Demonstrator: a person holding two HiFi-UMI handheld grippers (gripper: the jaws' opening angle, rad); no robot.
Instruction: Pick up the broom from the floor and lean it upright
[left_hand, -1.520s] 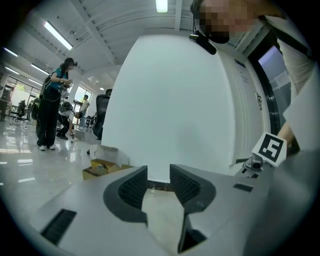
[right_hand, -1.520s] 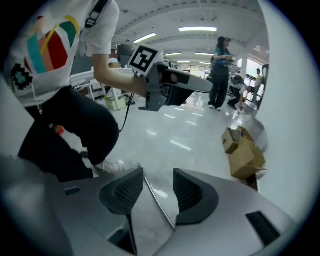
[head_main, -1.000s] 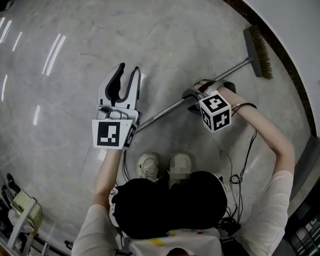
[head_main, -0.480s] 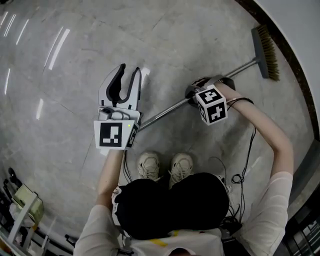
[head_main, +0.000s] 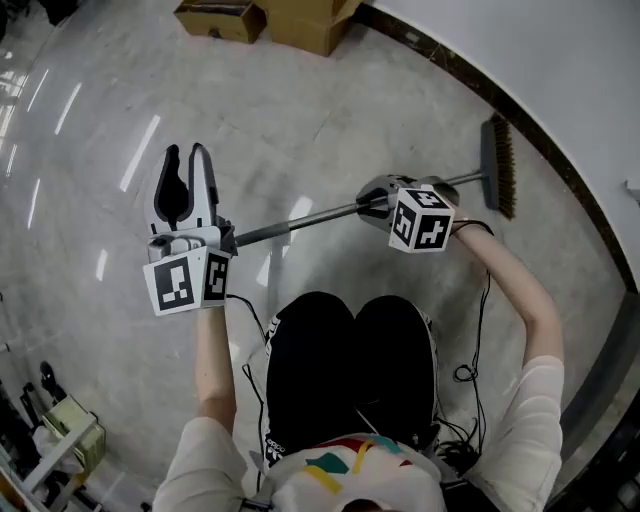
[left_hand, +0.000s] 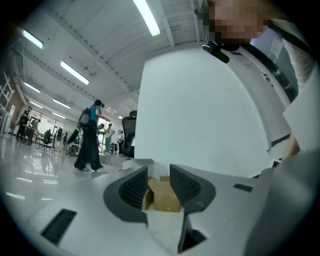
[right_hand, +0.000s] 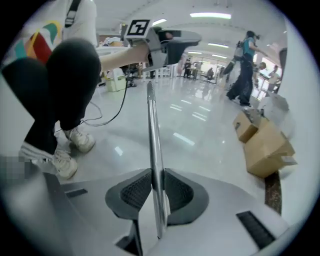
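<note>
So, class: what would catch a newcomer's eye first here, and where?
The right gripper is shut on the broom handle at mid-frame, bristle head out toward the wall at right. The left gripper hangs at left, jaws apart, holding nothing. Cardboard boxes sit at the top.

Head view: broom handle (head_main: 310, 217) vanishes under the right tongs (head_main: 372, 203), so the grip itself is covered. Its near end reaches the left tongs (head_main: 186, 160); contact can't be told. Cardboard boxes (head_main: 285, 20) cut by top edge.
Left gripper view: box (left_hand: 162, 196) half hidden behind the jaws. Distant people (left_hand: 90, 140) too small for detail.
</note>
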